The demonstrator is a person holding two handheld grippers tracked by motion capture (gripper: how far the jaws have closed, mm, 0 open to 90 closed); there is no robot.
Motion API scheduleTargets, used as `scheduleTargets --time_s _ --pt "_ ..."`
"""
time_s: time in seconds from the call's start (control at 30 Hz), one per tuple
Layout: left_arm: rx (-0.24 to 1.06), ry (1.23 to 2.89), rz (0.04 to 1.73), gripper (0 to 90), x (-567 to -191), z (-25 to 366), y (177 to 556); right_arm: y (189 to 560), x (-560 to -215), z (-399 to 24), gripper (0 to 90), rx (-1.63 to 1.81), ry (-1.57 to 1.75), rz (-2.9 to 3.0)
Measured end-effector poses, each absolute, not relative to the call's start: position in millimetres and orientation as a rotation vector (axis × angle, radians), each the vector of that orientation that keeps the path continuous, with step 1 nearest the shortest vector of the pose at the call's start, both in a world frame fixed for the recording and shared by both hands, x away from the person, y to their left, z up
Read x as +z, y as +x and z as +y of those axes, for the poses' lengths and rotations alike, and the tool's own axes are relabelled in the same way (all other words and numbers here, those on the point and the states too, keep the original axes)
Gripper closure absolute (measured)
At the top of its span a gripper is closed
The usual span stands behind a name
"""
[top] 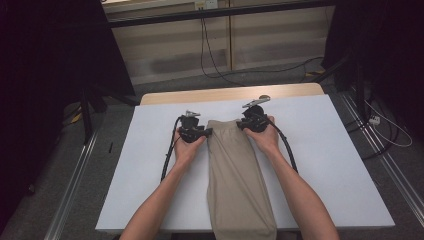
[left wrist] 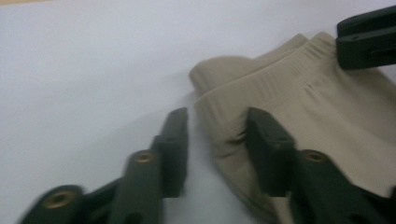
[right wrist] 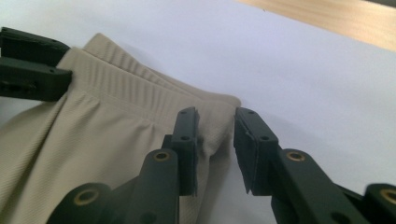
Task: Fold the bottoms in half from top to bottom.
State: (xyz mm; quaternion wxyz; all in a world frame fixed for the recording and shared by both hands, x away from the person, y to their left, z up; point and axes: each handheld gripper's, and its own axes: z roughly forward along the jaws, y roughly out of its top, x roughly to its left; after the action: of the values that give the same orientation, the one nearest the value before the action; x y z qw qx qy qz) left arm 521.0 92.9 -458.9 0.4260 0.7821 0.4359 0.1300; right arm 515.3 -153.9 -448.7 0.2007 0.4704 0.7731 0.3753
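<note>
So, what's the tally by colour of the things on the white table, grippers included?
Black: 2, the left gripper and the right gripper
Beige: 1, the folded trousers
Total: 3, all on the white table

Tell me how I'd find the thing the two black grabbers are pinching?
Look at the big white table. Down its middle lies a long folded beige fabric garment. It is the one soft tan thing there, with a ribbed elastic waistband at its far end, between the left gripper and the right gripper.
</note>
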Motion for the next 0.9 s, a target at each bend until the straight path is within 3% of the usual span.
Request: scheduleTargets --time_s 0.13,0.27,0.33,0.4,0.5,0.73,0.77,0.9 --pt "0.314 1.946 1.094 78.4 -456 93 527 516 -452 -157 83.9 1.052 1.342 2.161" --pt "0.322 1.923 1.107 80.7 -453 91 530 514 -451 -157 85.9 1.042 1.348 2.167" --pt "0.353 1.918 1.127 76.5 -456 90 532 515 -452 -155 83.9 1.029 1.338 2.181" --pt "0.348 1.936 1.149 62.1 -461 90 537 518 -455 -158 78.2 1.040 1.375 2.169" --pt "0.306 1.927 1.144 63.1 -464 94 541 523 -459 -165 64.3 1.096 1.448 2.145" --pt "0.339 1.933 1.170 51.0 -462 98 545 530 -460 -161 62.2 1.132 1.461 2.171" --pt "0.334 1.920 1.187 46.9 -462 99 546 530 -460 -161 64.6 1.137 1.459 2.177" --pt "0.297 1.898 1.189 47.1 -453 100 541 530 -460 -160 77.4 1.134 1.475 2.181"
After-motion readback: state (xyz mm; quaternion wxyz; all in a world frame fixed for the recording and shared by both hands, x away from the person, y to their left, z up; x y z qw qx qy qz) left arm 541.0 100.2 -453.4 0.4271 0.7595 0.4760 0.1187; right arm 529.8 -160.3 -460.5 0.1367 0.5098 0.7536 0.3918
